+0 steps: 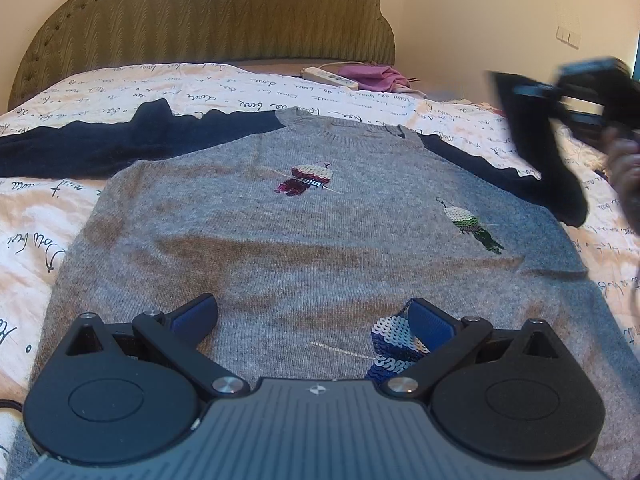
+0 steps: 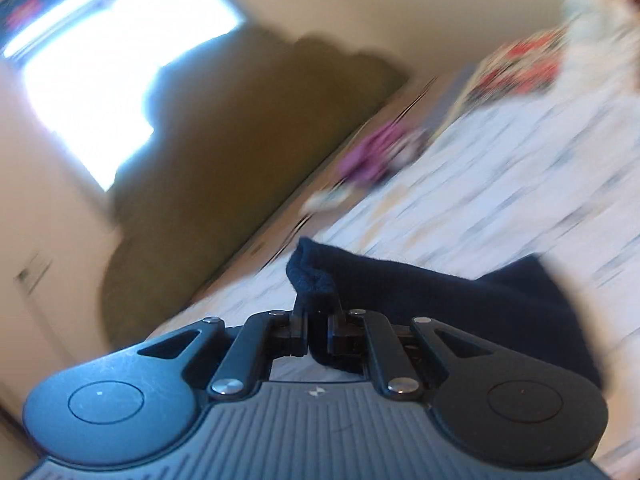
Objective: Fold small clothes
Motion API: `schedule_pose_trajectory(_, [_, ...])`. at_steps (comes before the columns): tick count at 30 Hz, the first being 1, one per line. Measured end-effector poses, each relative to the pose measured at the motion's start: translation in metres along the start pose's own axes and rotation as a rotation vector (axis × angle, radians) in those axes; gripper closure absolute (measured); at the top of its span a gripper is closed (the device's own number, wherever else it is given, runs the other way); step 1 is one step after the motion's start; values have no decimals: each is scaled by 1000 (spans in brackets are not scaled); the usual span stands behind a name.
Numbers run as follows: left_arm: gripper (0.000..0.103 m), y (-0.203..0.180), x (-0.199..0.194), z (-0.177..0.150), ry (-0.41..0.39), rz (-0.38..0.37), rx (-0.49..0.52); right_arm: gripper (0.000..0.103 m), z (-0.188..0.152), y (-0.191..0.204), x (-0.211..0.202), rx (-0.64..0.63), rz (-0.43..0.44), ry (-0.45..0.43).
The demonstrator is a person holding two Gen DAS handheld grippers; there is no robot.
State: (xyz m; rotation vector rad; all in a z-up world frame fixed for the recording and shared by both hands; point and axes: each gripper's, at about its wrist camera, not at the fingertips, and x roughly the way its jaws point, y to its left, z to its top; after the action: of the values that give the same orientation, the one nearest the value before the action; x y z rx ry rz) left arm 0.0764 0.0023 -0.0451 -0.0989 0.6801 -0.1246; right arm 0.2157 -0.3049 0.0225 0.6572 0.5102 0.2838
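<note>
Fingers of the right gripper (image 2: 318,334) clench the dark navy knitted sleeve cuff (image 2: 312,280); left gripper (image 1: 314,316) gapes, released.
Grey knitted sweater with sequin birds (image 1: 304,248) lies flat, neckline toward the olive padded headboard (image 1: 208,12).

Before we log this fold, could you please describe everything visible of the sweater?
The sweater is a fuzzy grey knit with navy sleeves, a ribbed neck and three sequinned bird motifs. It lies flat, front up, on the script-printed bedsheet. The right hand-held gripper is clamped on one navy sleeve's cuff, lifting it; the left hand-held gripper hovers open over the hem.
</note>
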Motion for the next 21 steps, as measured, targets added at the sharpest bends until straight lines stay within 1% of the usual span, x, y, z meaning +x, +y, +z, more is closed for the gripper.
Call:
schedule_pose_trajectory(2, [0, 1, 0, 0, -2, -6, -7, 96, -34, 31, 38, -31, 31, 88])
schedule_pose_trajectory(5, [0, 2, -1, 0, -3, -10, -10, 94, -80, 55, 79, -37, 55, 215])
schedule_pose_trajectory(6, [0, 2, -1, 0, -3, -11, -11, 94, -92, 60, 88, -54, 40, 257])
schedule_pose_trajectory(8, [0, 3, -1, 1, -5, -16, -18, 92, -109, 63, 98, -78, -27, 314])
schedule_pose_trajectory(9, [0, 4, -1, 1, -7, -18, -21, 91, -114, 61, 91, -70, -16, 313])
schedule_pose_trajectory(10, [0, 4, -1, 1, -8, -21, -25, 89, -112, 58, 85, -57, -1, 304])
schedule_pose_trajectory(11, [0, 5, -1, 1, -8, -22, -26, 81, -107, 53, 73, -39, 13, 293])
schedule_pose_trajectory(12, [0, 5, -1, 1, -8, -22, -27, 76, -101, 48, 60, -26, 31, 269])
schedule_pose_trajectory(13, [0, 4, -1, 1, -8, -21, -26, 67, -96, 42, 46, -16, 44, 234])
schedule_pose_trajectory(14, [0, 4, -1, 1, -6, -19, -22, 62, -95, 36, 32, -15, 43, 189])
schedule_pose_trajectory(15, [0, 3, -1, 1, -4, -15, -17, 61, -94, 30, 18, -29, 31, 159])
schedule_pose_trajectory(17, [0, -1, 0, 2, 9, -3, 4, 60, -94, 15, -4, -61, -25, 122])
schedule_pose_trajectory(19, [0, -4, 0, 8, 33, 13, 16, 60, -99, 1, -20, -69, -69, 106])
schedule_pose_trajectory(20, [1, -5, 0, 15, 42, 3, 6, 60, -100, -9, -25, -70, -84, 107])
schedule_pose_trajectory(21, [1, -4, 0, 24, 45, -27, -19, 60, -103, -17, -28, -76, -99, 108])
